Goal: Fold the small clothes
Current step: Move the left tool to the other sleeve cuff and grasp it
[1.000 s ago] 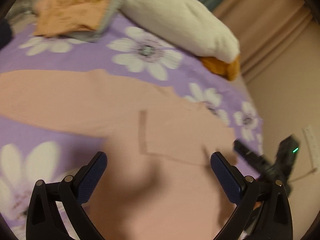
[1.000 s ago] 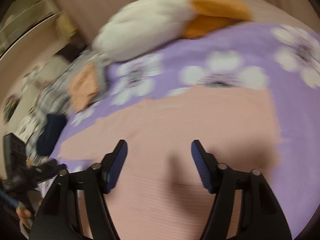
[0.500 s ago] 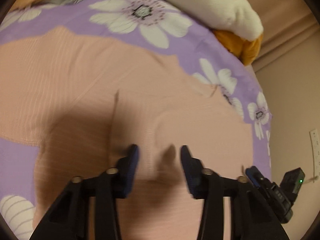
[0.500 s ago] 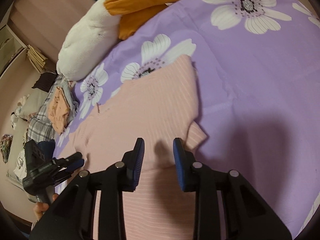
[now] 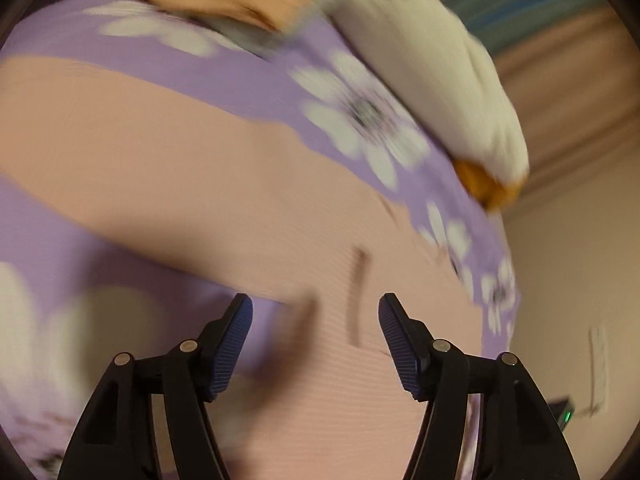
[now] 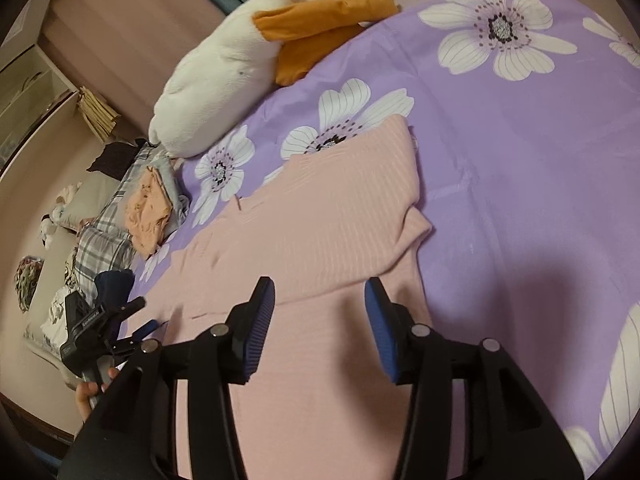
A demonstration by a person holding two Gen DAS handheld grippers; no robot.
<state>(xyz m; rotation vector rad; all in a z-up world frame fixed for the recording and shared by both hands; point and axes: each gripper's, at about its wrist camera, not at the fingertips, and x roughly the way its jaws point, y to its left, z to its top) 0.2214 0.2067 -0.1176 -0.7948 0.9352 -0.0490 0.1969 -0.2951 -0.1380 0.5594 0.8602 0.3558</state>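
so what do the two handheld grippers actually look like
Both match. The right gripper has black plastic linkage arms with round silver pivot pins and two fingers faced with dark blue ribbed pads. The left gripper is built the same; its black body carries small white lettering, too small to read, and a green light.

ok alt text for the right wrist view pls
A pale pink ribbed garment lies spread on a purple bedspread with white flowers, one sleeve folded in. The right gripper hangs over it, jaws opening, nothing between them. A white and orange plush toy lies beyond.
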